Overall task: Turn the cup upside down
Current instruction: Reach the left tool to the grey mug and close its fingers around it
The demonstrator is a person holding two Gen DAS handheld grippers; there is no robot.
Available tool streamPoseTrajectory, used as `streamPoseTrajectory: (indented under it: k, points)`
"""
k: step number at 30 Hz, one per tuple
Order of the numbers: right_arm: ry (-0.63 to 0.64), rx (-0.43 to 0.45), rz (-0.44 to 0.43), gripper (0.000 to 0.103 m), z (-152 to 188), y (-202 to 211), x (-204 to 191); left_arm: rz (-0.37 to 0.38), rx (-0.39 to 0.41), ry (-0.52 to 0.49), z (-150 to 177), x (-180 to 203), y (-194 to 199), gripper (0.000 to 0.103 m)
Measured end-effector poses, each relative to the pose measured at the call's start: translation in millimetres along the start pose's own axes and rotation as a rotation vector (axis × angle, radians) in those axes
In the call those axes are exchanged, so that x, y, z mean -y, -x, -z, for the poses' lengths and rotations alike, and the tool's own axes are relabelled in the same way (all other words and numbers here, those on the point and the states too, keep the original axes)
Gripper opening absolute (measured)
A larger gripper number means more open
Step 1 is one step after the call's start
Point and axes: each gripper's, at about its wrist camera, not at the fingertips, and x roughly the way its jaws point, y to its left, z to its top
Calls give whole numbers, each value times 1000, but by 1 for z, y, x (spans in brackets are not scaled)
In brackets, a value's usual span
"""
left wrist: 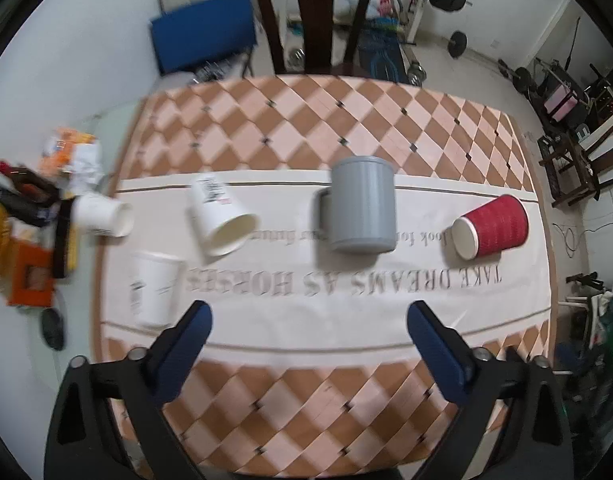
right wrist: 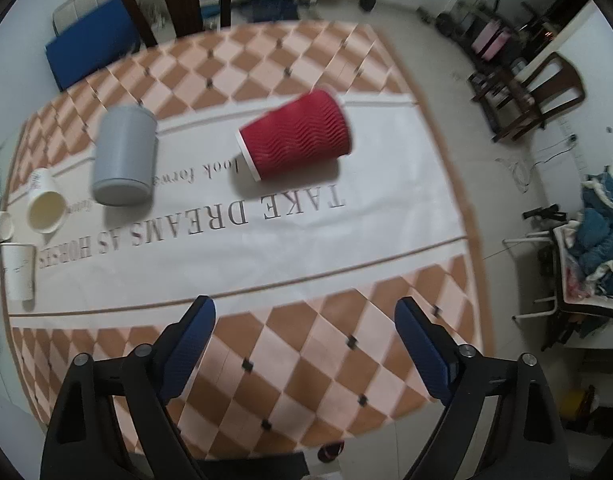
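Both claws, left gripper and right gripper, are hanging spread and empty over the tablecloth reading "TAKE DREAMS AS HORSES". One red cup is lying sideways beside one grey mug; three white cups are sitting leftward.

Red cup: paper, matt, outer wall embossed in wavy ribs; a smooth white lining is shown at the rim. Grey mug, left of the red cup: plastic look, smooth, matt. White cups, left of the mug: smooth paper, printed. Bench: covered in matt checked cloth with a smooth white lettered band. Tongs: ribbed blue pads are set on black matt plastic arms fastened with metal screws.
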Motion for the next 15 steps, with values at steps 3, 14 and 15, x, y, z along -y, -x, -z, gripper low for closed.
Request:
streamPoseTrajectory:
  k: [3, 14, 15]
  points:
    - [3, -59, -7, 89, -22, -36, 0, 31, -72, 5, -25, 16, -37, 84]
    - [-18, -203, -41, 87, -61, -113, 7, 13, -218, -15, -74, 48, -128, 83]
    - [-18, -209, -44, 86, -63, -117, 7, 8, -226, -19, -75, 50, -133, 83]
